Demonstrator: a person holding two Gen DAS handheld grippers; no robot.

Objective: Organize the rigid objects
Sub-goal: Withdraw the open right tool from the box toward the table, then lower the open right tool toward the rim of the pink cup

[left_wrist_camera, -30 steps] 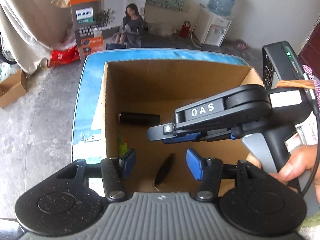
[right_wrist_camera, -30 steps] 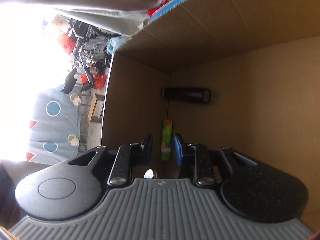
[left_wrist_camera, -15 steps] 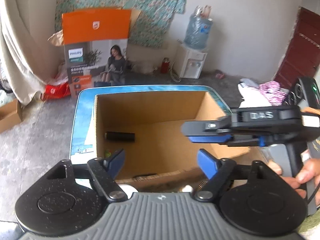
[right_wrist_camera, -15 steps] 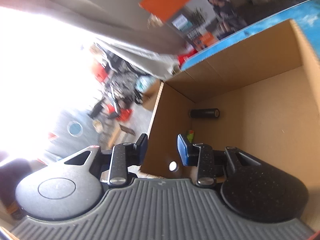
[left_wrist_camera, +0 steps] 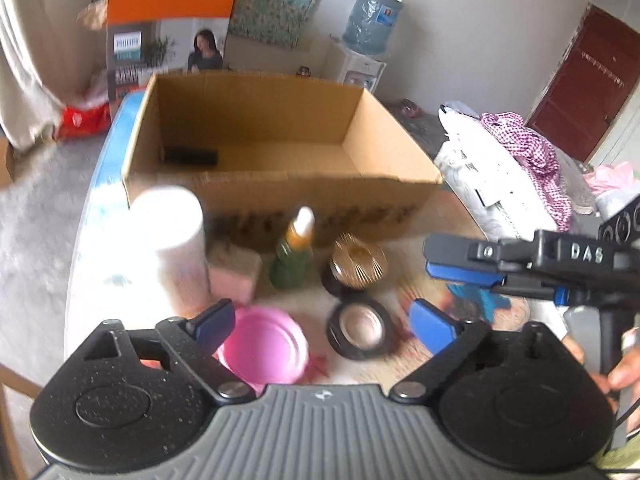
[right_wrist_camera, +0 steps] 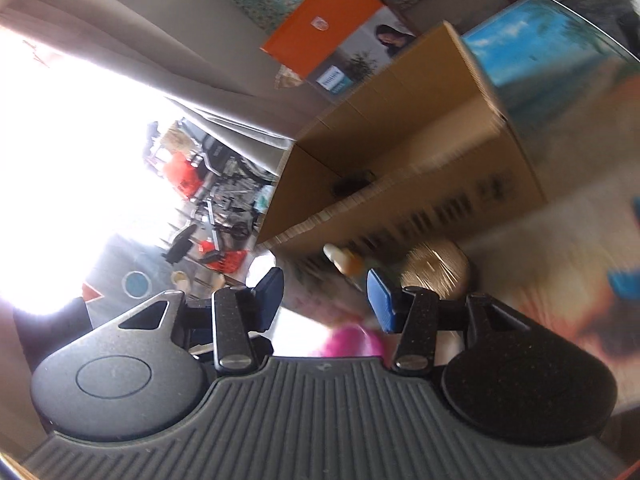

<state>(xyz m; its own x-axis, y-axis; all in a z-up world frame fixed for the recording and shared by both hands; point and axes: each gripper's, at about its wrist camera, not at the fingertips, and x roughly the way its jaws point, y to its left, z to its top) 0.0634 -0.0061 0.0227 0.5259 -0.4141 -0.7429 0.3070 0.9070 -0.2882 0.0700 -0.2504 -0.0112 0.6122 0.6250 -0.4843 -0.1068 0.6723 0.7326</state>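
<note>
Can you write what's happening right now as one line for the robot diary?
left gripper: open, empty | right gripper: open, empty | cardboard box: holds black cylinder

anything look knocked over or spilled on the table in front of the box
Nothing stands out. The white bottle and green dropper bottle stand upright before the cardboard box; the pink lid lies flat. No spill visible, though the frame is blurred.

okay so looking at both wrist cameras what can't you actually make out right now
- Cardboard box floor near its front, left wrist view: hidden by the front wall; only a black tube shows.
- Print on the box front, both views: motion-blurred.
- Pink lid, right wrist view: mostly behind the right gripper.
</note>
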